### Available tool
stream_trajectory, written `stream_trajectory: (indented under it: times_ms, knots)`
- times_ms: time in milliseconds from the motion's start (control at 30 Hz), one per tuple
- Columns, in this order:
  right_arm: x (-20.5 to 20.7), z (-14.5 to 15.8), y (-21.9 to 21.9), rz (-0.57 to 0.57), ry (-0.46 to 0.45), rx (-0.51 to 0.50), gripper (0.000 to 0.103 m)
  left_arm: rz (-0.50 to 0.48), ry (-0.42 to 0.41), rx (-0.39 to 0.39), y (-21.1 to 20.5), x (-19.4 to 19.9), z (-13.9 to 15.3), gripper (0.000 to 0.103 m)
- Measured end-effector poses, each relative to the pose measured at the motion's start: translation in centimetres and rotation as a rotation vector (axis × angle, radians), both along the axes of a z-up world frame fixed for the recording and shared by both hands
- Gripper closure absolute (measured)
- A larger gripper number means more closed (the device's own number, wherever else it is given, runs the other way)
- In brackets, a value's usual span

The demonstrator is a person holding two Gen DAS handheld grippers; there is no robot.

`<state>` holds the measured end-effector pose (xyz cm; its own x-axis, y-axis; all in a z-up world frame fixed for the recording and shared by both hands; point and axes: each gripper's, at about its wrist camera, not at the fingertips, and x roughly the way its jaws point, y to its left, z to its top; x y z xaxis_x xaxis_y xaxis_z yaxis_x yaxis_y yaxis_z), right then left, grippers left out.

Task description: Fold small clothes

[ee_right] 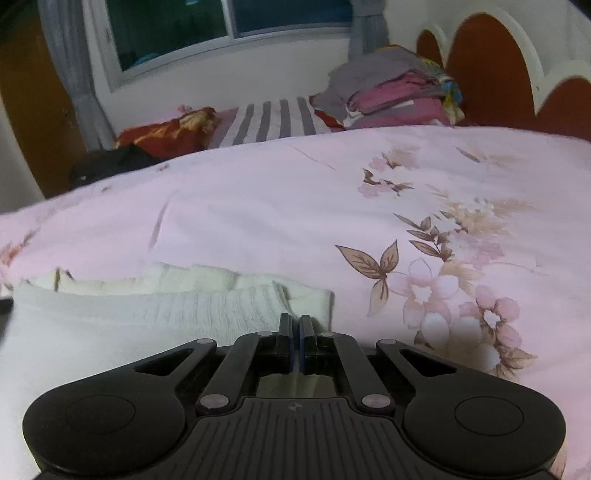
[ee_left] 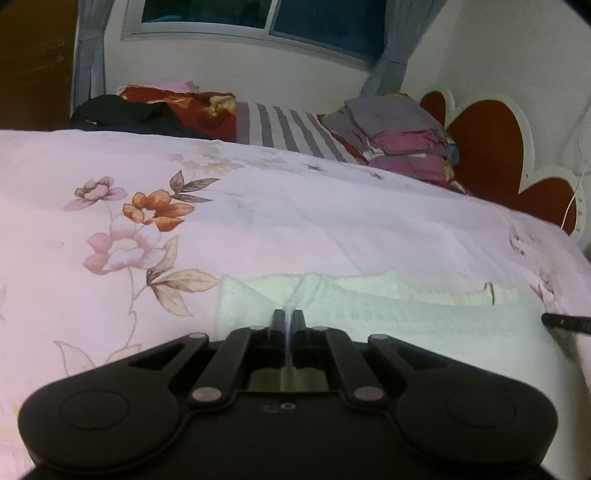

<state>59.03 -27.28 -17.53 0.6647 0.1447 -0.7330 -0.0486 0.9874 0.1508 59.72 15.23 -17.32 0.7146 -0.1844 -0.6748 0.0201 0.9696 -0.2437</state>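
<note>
A pink bedcover [ee_left: 295,221] with printed flowers covers the bed. At its far edge lies a striped cloth [ee_left: 288,133], grey and white. Just beside it, toward the far right corner, stands a pile of folded clothes [ee_left: 402,140], grey on top and pink below, close to the red headboard [ee_left: 491,147]. Toward the far left corner lie a red flowered cushion [ee_left: 192,107] and a black garment [ee_left: 125,114]. Above them is a window [ee_left: 258,18] with grey curtains [ee_left: 88,55].
</note>
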Motion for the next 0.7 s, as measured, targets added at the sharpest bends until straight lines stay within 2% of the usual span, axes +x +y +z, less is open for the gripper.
stream_trajectory:
  times_ms: [167, 233, 300, 333, 367, 400, 433, 467, 500, 533, 567, 600, 633, 700]
  knots:
    - [-0.6, 0.9, 0.2, 0.011, -0.043, -0.023, 0.102, -0.013, -0.049, -0.035, 0.3, -0.1, 0.7, 0.101]
    - [-0.5, 0.7, -0.1, -0.002, -0.028, -0.015, 0.102, -0.020, -0.022, -0.008, 0.0, 0.3, 0.4, 0.101]
    - [-0.1, 0.1, -0.3, -0.018, 0.015, -0.036, 0.102, -0.023, 0.015, -0.015, 0.1, 0.8, -0.3, 0.099]
    - [0.0, 0.0, -0.7, -0.036, 0.023, -0.034, 0.101, -0.011, 0.010, -0.019, 0.3, 0.7, -0.2, 0.091]
    - [0.0, 0.4, -0.8, -0.060, 0.022, -0.042, 0.101, 0.012, 0.005, -0.015, 0.5, 0.6, 0.1, 0.074]
    - [-0.2, 0.7, -0.8, -0.081, 0.010, -0.060, 0.085, 0.055, -0.007, 0.007, 0.8, 0.3, 0.6, 0.061]
    - [-0.6, 1.3, -0.7, -0.100, -0.015, -0.086, 0.068, 0.099, -0.030, 0.047, 0.8, -0.3, 1.3, 0.040]
    - [-1.2, 2.1, -0.4, -0.102, -0.047, -0.089, 0.053, 0.122, -0.080, 0.084, 0.4, -1.2, 2.2, 0.036]
    - [-1.7, 2.6, -0.1, -0.064, -0.070, -0.042, 0.053, 0.081, -0.111, 0.073, -0.1, -1.7, 2.9, 0.039]
    - [-2.0, 3.1, 0.5, -0.013, -0.075, 0.014, 0.053, 0.025, -0.112, 0.046, -1.0, -1.9, 3.4, 0.051]
    - [-2.3, 3.3, 1.7, 0.032, -0.085, 0.030, 0.054, -0.030, -0.104, 0.030, -2.3, -1.9, 3.6, 0.056]
    - [-2.5, 3.4, 3.1, 0.077, -0.090, 0.030, 0.066, -0.086, -0.098, 0.032, -4.0, -2.0, 3.7, 0.056]
    - [-2.6, 3.3, 4.8, 0.143, -0.084, 0.050, 0.071, -0.144, -0.094, 0.043, -5.6, -2.0, 3.6, 0.056]
    - [-2.6, 2.7, 7.9, 0.236, -0.056, 0.084, 0.074, -0.246, -0.076, 0.067, -8.9, -1.9, 2.9, 0.049]
